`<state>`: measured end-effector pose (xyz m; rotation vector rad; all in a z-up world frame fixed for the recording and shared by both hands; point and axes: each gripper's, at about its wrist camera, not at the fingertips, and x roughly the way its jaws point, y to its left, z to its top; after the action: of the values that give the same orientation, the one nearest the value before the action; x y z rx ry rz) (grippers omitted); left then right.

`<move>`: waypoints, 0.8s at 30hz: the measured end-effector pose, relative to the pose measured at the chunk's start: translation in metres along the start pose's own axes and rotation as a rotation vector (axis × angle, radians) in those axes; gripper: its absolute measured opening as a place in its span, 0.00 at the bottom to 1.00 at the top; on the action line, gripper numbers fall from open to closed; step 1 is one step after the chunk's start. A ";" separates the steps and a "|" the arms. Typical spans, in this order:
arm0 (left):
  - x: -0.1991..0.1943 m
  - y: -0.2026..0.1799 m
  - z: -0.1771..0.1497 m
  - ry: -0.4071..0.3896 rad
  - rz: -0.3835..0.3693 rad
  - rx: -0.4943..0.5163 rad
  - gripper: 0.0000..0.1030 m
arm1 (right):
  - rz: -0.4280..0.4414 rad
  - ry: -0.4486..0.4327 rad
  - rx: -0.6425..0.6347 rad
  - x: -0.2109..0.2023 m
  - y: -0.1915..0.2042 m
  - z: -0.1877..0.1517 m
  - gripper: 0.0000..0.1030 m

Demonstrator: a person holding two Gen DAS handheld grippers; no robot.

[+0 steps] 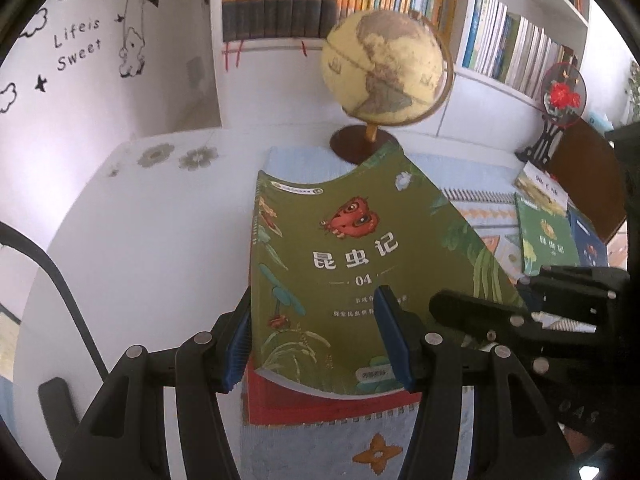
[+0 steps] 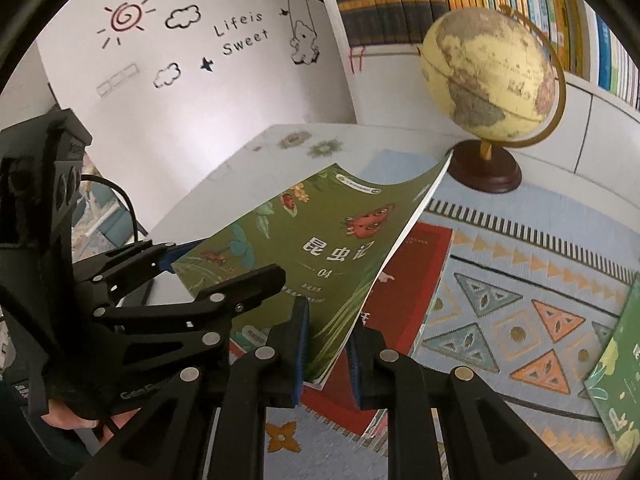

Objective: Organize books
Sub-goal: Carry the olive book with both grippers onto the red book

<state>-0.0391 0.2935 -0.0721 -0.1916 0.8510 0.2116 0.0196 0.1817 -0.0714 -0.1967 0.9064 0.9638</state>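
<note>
My right fingers (image 2: pixel 299 354) are pinching the near edge of the green book (image 2: pixel 320 256), the blue pads pressed on either side of its thin cover and pages, and in the right wrist view I can see the sheet-like edge running down between them. My left fingers (image 1: pixel 240 344) stand about half spread around the same book's lower left corner: one pad sits along the spine side, the other lies over the cover, and I cannot tell whether they truly press on it or only bracket it. So I judge the weight hangs mostly from the right gripper (image 2: pixel 326 360), and the book sags and bows between the two holds, its far corner reaching toward the base of the globe (image 1: pixel 386 68). The book is lifted and tilted above a red book (image 1: pixel 320 408) that lies flat on the patterned mat (image 2: pixel 520 280) on the bench (image 1: pixel 132 232). To do this step well I would keep the right pinch firm, use the left gripper (image 1: pixel 316 344) only to steady the spine, and move both hands together so the cover does not twist or tear. I would square the green book over the red one, lowering the near edge first, and keep the far corner away from the globe's stand. More books (image 1: pixel 552 236) wait on the mat to the right
</note>
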 end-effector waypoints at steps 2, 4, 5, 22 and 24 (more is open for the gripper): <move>0.006 0.001 -0.003 0.014 -0.002 0.013 0.52 | -0.007 0.007 0.009 0.004 -0.003 -0.001 0.16; 0.011 0.003 -0.007 0.027 -0.011 0.008 0.52 | -0.009 0.018 0.031 0.008 -0.008 -0.002 0.16; 0.012 0.003 -0.009 0.029 -0.014 0.003 0.52 | -0.011 0.022 0.040 0.011 -0.009 -0.002 0.16; 0.041 0.038 -0.034 0.139 -0.068 -0.131 0.52 | 0.001 0.125 0.178 0.042 -0.023 -0.023 0.21; 0.043 0.040 -0.038 0.153 -0.068 -0.138 0.51 | 0.001 0.139 0.189 0.044 -0.024 -0.025 0.21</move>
<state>-0.0490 0.3268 -0.1325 -0.3694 0.9808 0.1936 0.0343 0.1826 -0.1257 -0.1035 1.1195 0.8675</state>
